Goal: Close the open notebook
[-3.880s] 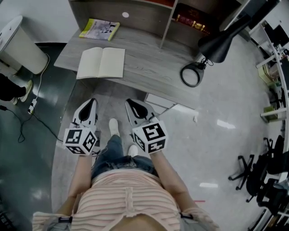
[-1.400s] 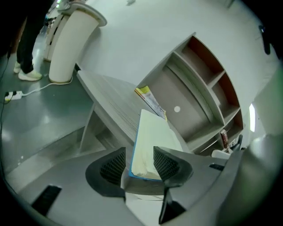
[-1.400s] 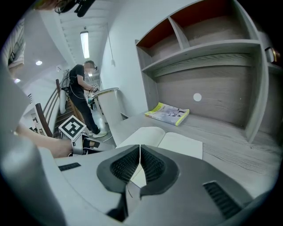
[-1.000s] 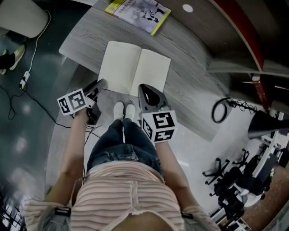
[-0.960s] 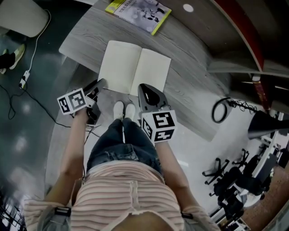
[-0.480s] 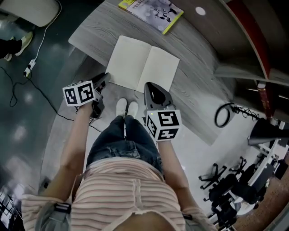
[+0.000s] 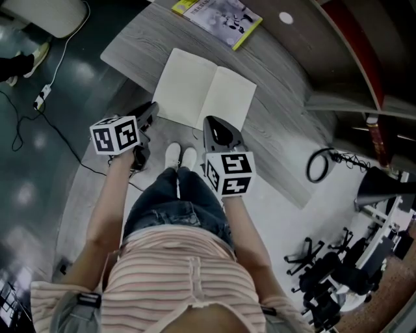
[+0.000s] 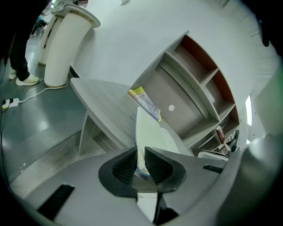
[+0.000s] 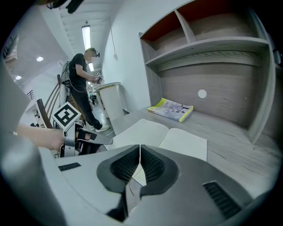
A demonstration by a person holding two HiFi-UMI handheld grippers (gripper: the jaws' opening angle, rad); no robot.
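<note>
The open notebook (image 7: 201, 91) lies flat on the grey desk (image 7: 286, 149) with blank cream pages up. My left gripper (image 7: 151, 107) is at its near left corner. In the left gripper view the jaws (image 8: 141, 161) are closing, with the corner of the left-hand pages (image 8: 148, 132) standing edge-on between the pads and touching them. My right gripper (image 7: 211, 120) hovers at the near edge by the spine. Its jaws are shut with nothing in them (image 9: 140, 152), and the notebook (image 9: 163, 137) lies just beyond them.
A yellow-edged magazine (image 7: 218, 16) lies behind the notebook, in front of a wooden shelf unit (image 9: 212, 53). A black lamp base ring (image 7: 318, 164) sits at the desk's right end. A white bin (image 8: 66, 44) and a person (image 9: 84, 75) stand to the left.
My left gripper has rolled, its marker cube now facing up more, and its jaws have come together on the notebook's near left corner. The right gripper has stayed by the near edge.
</note>
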